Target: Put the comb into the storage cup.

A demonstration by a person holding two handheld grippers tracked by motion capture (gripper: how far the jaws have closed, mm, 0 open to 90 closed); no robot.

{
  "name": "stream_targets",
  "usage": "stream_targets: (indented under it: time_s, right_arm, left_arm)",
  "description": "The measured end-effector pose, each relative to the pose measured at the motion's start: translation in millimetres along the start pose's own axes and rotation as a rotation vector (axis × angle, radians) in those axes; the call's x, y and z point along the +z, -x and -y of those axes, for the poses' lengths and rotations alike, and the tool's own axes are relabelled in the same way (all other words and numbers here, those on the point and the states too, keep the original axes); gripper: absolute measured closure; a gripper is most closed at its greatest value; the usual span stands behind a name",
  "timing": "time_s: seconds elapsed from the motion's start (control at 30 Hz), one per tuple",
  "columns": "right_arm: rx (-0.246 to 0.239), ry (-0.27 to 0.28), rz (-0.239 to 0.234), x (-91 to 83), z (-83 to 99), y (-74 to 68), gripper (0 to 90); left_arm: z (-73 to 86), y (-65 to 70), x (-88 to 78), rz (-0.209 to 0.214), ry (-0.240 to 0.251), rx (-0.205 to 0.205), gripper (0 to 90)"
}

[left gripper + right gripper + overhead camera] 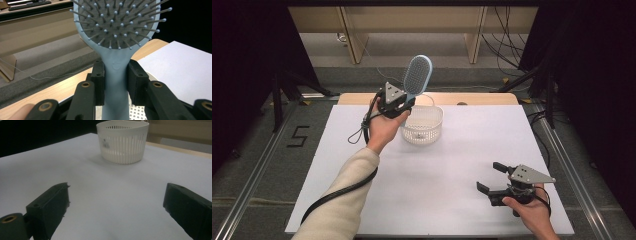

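A light blue hairbrush (417, 76) stands upright in the air just left of a white slotted basket (424, 125). My left gripper (404, 103) is shut on its handle, held up above the table at the back. In the left gripper view the black pads (99, 80) press both sides of the blue handle (116, 82), and the bristled head (117, 22) rises above them. My right gripper (491, 177) rests low at the front right of the table, open, nothing between its jaws. In the right gripper view the basket (123, 142) stands far ahead of the wide-apart jaws.
A white sheet (452, 165) covers the table, with a wooden edge (482, 98) showing at the back. A black cable (337, 192) trails from the left gripper along the sleeve. Wooden furniture legs (354, 40) and floor cables (507, 50) lie beyond the table.
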State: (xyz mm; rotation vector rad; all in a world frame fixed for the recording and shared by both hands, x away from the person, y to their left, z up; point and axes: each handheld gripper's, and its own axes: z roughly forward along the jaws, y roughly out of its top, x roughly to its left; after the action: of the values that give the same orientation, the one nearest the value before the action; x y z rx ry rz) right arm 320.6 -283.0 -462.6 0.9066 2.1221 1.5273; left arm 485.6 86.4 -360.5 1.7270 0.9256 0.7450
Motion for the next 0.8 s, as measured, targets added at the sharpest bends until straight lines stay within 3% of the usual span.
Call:
stream_targets:
  time_s: [0.8]
  right_arm:
    - [0.002,0.002,-0.003,0.0,0.0,-0.1,7.3]
  left_arm:
    - [2.9,2.6,10.6,0.019,0.014,0.0,69.9]
